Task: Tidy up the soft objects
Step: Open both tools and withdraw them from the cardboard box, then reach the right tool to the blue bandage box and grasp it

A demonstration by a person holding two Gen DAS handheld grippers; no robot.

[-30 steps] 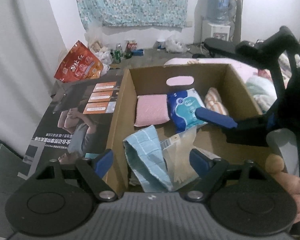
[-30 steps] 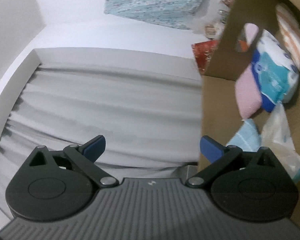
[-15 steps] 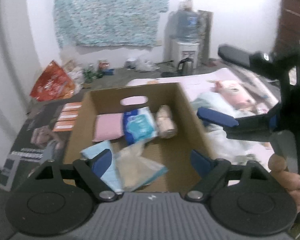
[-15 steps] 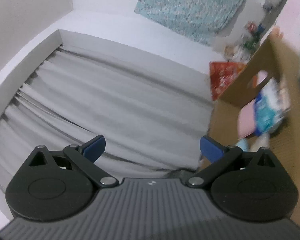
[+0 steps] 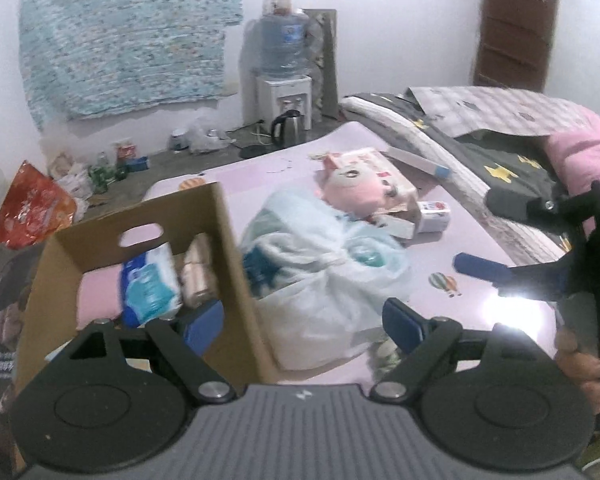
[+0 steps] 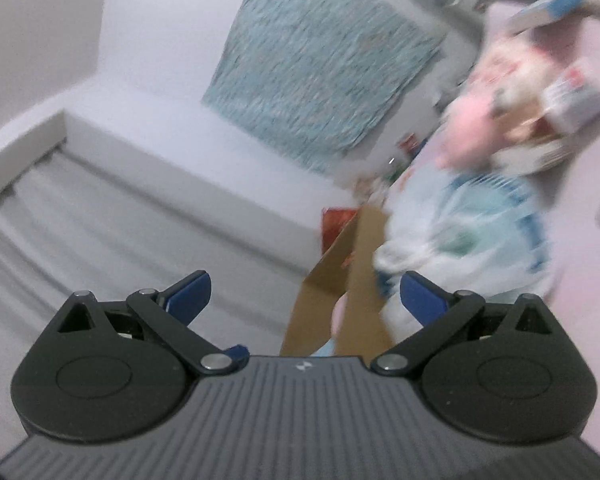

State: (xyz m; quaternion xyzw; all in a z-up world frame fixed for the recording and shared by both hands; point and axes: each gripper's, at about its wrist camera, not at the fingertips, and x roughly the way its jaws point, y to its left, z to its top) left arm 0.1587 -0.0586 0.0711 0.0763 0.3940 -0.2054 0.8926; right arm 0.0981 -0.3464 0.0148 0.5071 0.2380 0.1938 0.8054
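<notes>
Pink plush toy (image 6: 470,128) motion-blurred.

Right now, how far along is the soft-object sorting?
Partly done. The cardboard box already holds a pink pad, a blue-white pack and a rolled towel. Nothing is in hand: the left tool and right tool are open. Left on the mat: the bagged bundle and pink plush.
</notes>
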